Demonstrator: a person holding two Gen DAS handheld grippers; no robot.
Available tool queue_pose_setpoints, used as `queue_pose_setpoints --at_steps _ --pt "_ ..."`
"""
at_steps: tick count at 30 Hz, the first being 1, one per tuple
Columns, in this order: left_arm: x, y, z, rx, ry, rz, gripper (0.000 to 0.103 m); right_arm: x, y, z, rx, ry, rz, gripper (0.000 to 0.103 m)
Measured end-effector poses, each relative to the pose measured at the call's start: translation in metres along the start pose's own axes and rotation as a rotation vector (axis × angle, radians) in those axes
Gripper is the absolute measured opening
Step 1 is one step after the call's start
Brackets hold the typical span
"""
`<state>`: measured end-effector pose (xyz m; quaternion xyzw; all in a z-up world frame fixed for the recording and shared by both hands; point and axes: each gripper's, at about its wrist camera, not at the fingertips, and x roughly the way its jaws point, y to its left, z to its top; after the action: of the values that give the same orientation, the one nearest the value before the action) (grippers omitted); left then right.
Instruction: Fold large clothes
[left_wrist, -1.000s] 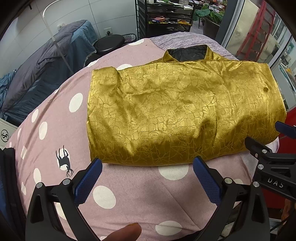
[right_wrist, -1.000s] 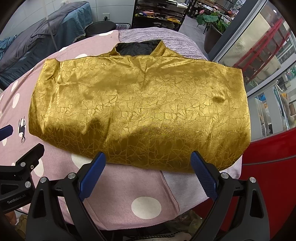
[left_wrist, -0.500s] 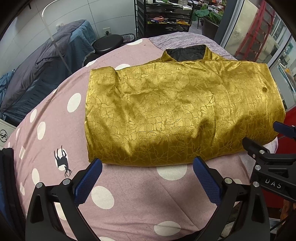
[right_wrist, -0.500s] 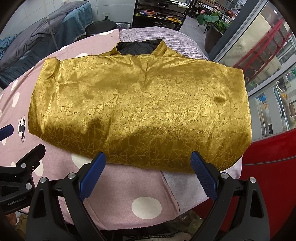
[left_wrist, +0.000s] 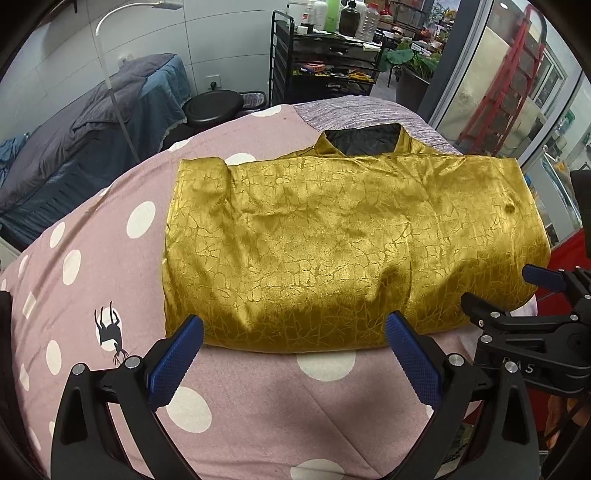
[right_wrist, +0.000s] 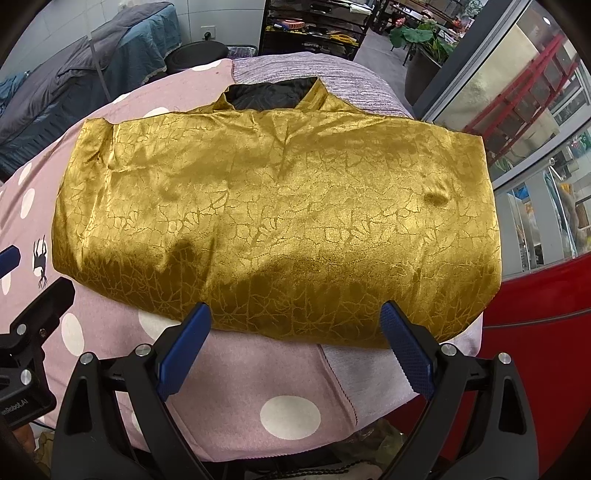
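A shiny gold patterned garment (left_wrist: 343, 236) lies folded into a wide rectangle on the pink polka-dot bed cover (left_wrist: 92, 266), its black-lined collar (left_wrist: 364, 140) at the far edge. It also fills the right wrist view (right_wrist: 280, 218). My left gripper (left_wrist: 293, 345) is open and empty, hovering just short of the garment's near edge. My right gripper (right_wrist: 295, 334) is open and empty at the near edge toward the garment's right end. Each gripper shows at the side of the other's view.
A grey-blue covered bed (left_wrist: 85, 125) and a black round stool (left_wrist: 212, 107) stand at the far left. A black shelf rack (left_wrist: 325, 62) is behind. Glass panels and a red frame (left_wrist: 509, 85) line the right side, close to the cover's edge.
Both grippers have moved slightly closer to the garment's near edge. The garment has not moved. Both stay open.
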<state>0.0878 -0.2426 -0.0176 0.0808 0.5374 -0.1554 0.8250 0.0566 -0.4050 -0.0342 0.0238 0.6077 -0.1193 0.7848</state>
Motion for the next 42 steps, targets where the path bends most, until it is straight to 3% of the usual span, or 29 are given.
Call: queue_pose_setpoints --at_steps 16,42 --pt "0.011 0.008 0.003 -0.027 0.075 0.044 0.097 -0.002 0.003 0.006 -0.019 0.0 0.0 0.092" --pt "0.018 0.004 0.0 0.016 0.124 0.086 0.097 -0.002 0.003 0.005 -0.021 -0.002 0.001 0.092"
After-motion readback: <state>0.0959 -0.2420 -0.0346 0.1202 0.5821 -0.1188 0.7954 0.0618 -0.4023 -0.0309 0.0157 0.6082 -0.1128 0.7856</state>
